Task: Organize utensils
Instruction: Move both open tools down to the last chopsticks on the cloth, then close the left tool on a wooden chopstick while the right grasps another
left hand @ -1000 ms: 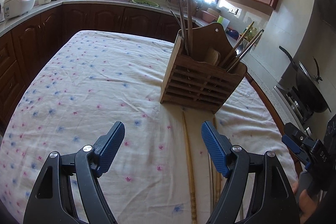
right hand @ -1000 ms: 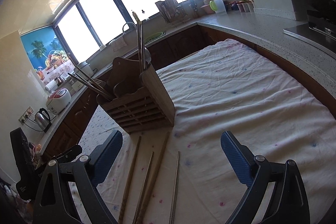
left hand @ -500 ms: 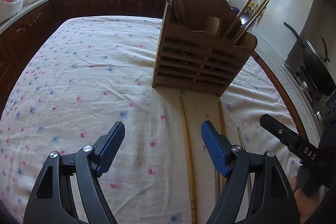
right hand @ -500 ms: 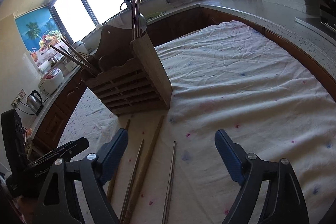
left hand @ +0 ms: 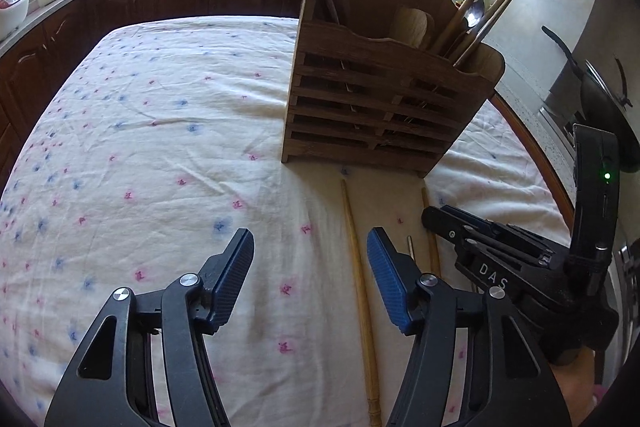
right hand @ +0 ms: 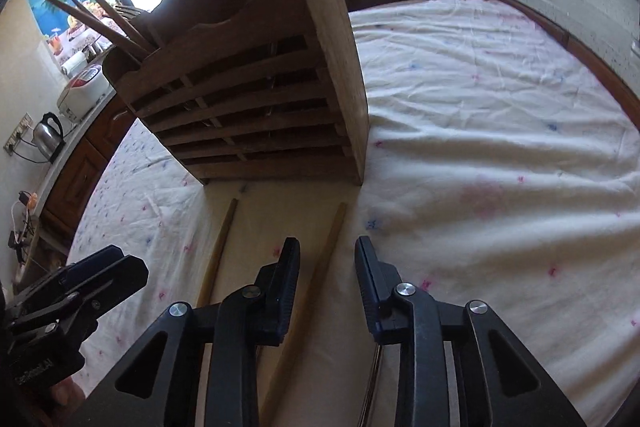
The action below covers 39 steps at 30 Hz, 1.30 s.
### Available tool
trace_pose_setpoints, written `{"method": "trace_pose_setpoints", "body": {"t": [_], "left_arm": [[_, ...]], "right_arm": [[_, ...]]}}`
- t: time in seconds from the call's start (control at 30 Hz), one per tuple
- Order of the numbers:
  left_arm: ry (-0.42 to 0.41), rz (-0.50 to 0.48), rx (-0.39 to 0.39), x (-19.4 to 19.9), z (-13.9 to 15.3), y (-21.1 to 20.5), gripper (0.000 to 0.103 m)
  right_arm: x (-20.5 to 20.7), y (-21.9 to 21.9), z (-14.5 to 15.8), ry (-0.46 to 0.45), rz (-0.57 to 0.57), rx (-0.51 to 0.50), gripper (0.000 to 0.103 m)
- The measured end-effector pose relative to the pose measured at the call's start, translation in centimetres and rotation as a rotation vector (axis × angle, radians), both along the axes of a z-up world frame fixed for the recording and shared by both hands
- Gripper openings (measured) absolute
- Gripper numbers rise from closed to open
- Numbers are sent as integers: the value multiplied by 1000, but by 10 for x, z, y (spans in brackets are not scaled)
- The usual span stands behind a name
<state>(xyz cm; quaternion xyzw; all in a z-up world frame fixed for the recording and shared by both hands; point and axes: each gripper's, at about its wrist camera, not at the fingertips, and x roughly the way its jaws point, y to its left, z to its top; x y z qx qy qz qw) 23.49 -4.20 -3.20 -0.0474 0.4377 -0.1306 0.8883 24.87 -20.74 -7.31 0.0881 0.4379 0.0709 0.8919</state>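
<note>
Chopsticks lie loose on the white flower-printed cloth (left hand: 160, 131) that covers the bench, just in front of the slatted brown wooden utensil holder (left hand: 384, 107), which stands upright toward the far side with more sticks and a wooden spoon poking out of its top. A long pale bamboo chopstick (left hand: 360, 291) runs from near the holder's foot back toward the near edge. The left gripper (left hand: 310, 283) hangs low over the cloth with its blue-padded jaws wide apart and empty; that chopstick lies beneath them, close to the right pad. The right gripper (right hand: 327, 283) sits beside it, jaws partly open and straddling a darker wooden chopstick (right hand: 320, 275) without visibly pinching it. Another wooden chopstick (right hand: 218, 251) lies to its left, and a thin metal chopstick (left hand: 409, 247) shows between the two grippers.
</note>
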Motion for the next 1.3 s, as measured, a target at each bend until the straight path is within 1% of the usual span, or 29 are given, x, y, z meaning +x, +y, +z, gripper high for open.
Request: {"method": "trace_pose_setpoints", "body": {"t": [0.03, 0.07, 0.1, 0.17, 0.23, 0.3, 0.33, 0.37, 0.4, 0.43, 0.5, 0.57, 0.63, 0.73, 0.8, 0.9, 1.0, 1.03, 1.07, 1.13, 1.2, 1.3], "left_arm": [[3, -7, 2, 2, -1, -2, 59], [7, -12, 3, 5, -2, -5, 59], [13, -19, 4, 8, -3, -7, 58], [19, -37, 10, 14, -5, -14, 56], [27, -57, 29, 21, -8, -24, 55], [42, -79, 46, 28, -13, -33, 51], [55, -91, 55, 30, -17, -37, 47], [69, -102, 67, 32, -21, -42, 40], [84, -111, 79, 32, -25, -45, 35], [56, -116, 103, 29, -25, -48, 34], [44, -130, 133, 23, -26, -48, 26], [45, -136, 119, 16, -27, -40, 15], [52, -132, 85, 6, -28, -26, 10], [70, -122, 20, -13, -29, -4, 9], [76, -119, 3, -23, -29, 5, 8], [91, -98, -18, -26, -27, 13, 8], [87, -76, -11, -20, -22, 13, 9], [90, -75, -10, -16, -21, 12, 12], [94, -73, -6, -12, -21, 10, 17], [96, -76, 15, -7, -21, 3, 21], [114, -88, 33, -1, -25, -4, 21], [79, -108, 80, -2, -25, -15, 21]], "right_arm": [[0, 1, 1, 5, 3, -21, 20], [-1, 0, 1, 12, 9, -25, 14], [-2, -2, 1, 13, 16, -21, 12], [-9, -8, 0, 18, 27, -13, 9], [-16, -13, 0, 19, 30, -15, 8], [-21, -19, 0, 21, 29, -4, 8], [-23, -21, 0, 22, 26, 0, 8], [-23, -22, 0, 22, 23, 6, 8], [-24, -24, 0, 21, 20, 15, 8], [-25, -26, 0, 20, 18, 23, 8], [-25, -27, -1, 19, 15, 31, 7], [-26, -27, -1, 17, 15, 30, 8], [-27, -27, 0, 16, 15, 33, 8], [-30, -27, -1, 17, 21, 40, 8], [-34, -25, 0, 18, 30, 39, 8], [-36, -22, 0, 18, 37, 35, 9], [-33, -23, 0, 21, 30, 46, 11], [-31, -23, 1, 22, 23, 45, 11], [-30, -23, 1, 22, 18, 43, 14], [-26, -23, 2, 24, 9, 34, 15], [-23, -22, 0, 28, 10, 29, 15], [-21, -16, 0, 22, 16, 2, 16]]}}
